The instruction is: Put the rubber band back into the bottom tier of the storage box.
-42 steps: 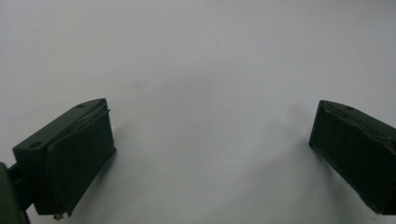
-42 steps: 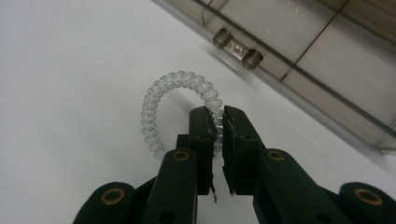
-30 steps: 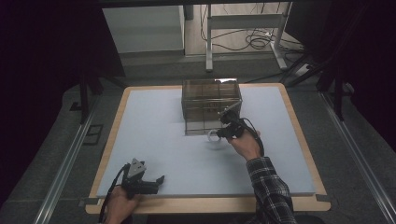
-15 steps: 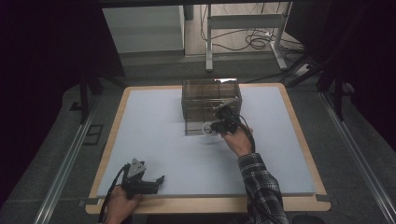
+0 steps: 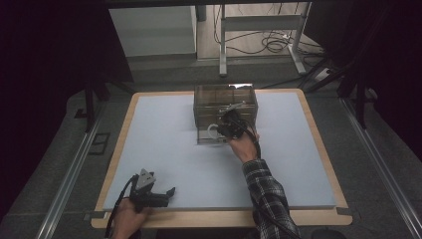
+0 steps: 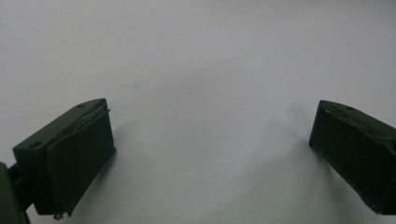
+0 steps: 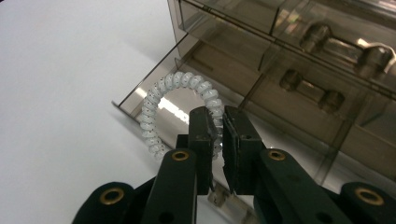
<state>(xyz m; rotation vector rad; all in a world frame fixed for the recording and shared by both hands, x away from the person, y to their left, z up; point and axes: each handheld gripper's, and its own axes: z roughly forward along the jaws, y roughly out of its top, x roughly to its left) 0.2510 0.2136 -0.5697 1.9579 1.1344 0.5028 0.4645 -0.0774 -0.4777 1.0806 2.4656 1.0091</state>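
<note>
The hair tie (image 7: 180, 109) — a white spiral coil ring — hangs from my right gripper (image 7: 219, 140), just in front of the smoky clear drawer box (image 5: 225, 110) near the far middle of the desk (image 5: 164, 149). My right fingers (image 7: 201, 140) are closed down on one side of the ring, with the coil pinched between the pads and the rest of the loop standing free above the pulled-out bottom drawer (image 7: 196, 93).

I judge it to be very light and springy: soft plastic that stretches and bounces back, not fragile, but smooth enough to slip or twist if held loosely. The best hold is what I have now — a firm pinch across the coil's thickness at one point on the ring, so the loop dangles clear and can drop flat into the drawer. Squeezing harder should do no harm; the coils will only flatten a little.

My left gripper (image 5: 149, 191) rests at the near left edge of the desk, well apart from the box, its fingers (image 6: 77, 158) spread wide and holding nothing, only bare desk between them.
</note>
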